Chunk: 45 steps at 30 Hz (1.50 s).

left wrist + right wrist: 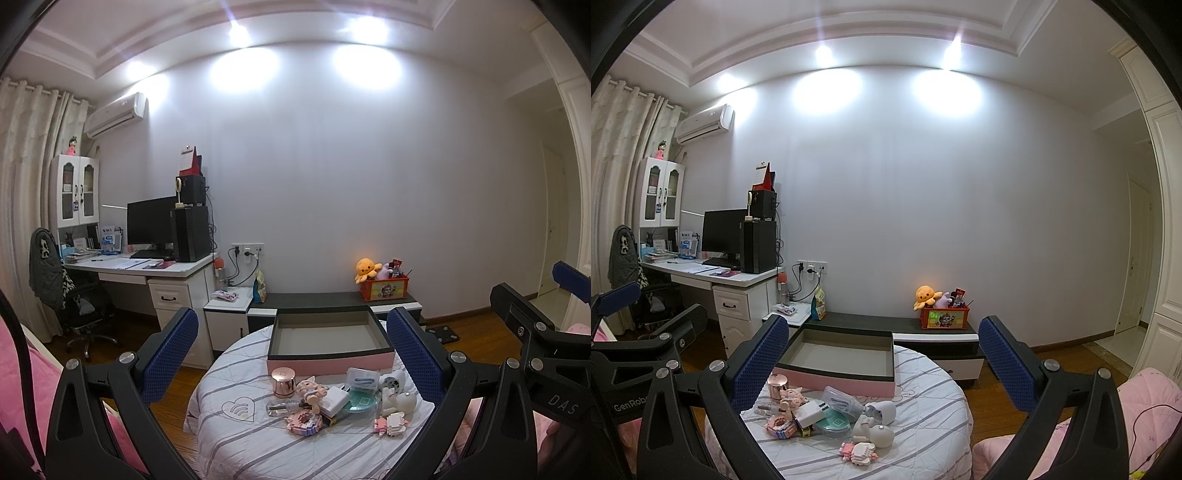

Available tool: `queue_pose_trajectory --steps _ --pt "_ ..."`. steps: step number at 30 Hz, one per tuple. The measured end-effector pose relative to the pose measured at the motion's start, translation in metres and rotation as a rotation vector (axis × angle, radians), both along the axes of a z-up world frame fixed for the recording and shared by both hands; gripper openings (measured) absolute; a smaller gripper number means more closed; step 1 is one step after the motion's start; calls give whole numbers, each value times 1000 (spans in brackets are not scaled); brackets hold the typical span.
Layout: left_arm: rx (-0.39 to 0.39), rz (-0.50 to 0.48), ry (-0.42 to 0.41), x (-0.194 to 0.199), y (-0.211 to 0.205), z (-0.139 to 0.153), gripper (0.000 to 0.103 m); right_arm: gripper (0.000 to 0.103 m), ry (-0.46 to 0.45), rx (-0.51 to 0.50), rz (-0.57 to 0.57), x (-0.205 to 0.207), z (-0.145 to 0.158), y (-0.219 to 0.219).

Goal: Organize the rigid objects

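A round table with a striped cloth (236,443) (934,398) carries a pile of small rigid items: a rose-gold cap (283,382) (776,386), a white charger (334,400) (809,411), a teal round tin (360,401) (833,422), pink block figures (303,422) (858,452), white figurines (397,398) (881,435). Behind them sits an empty pink box (328,363) (846,384) with a grey inside. My left gripper (291,354) hangs open above the pile. My right gripper (882,362) is open too, right of the pile, holding nothing.
A desk with monitor and computer tower (190,234) stands at the left with an office chair (79,306). A low cabinet (332,299) along the wall bears a red toy crate (386,288). Pink bedding (1145,406) lies at the right; wooden floor surrounds the table.
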State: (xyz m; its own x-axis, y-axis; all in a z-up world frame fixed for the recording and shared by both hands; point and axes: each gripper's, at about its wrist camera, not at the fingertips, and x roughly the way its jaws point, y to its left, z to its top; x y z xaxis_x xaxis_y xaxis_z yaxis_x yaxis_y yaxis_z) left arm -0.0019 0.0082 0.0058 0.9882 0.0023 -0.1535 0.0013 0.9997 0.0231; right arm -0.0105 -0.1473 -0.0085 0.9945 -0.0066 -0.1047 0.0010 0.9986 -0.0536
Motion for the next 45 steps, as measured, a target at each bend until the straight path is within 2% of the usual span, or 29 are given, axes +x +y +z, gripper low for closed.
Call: queue_pose_trajectory --steps 36,45 --pt "8 4 -1 -8 6 10 103 103 4 0 1 -1 0 -3" --pt "13 -8 9 1 3 4 103 103 16 3 3 9 -7 -3"
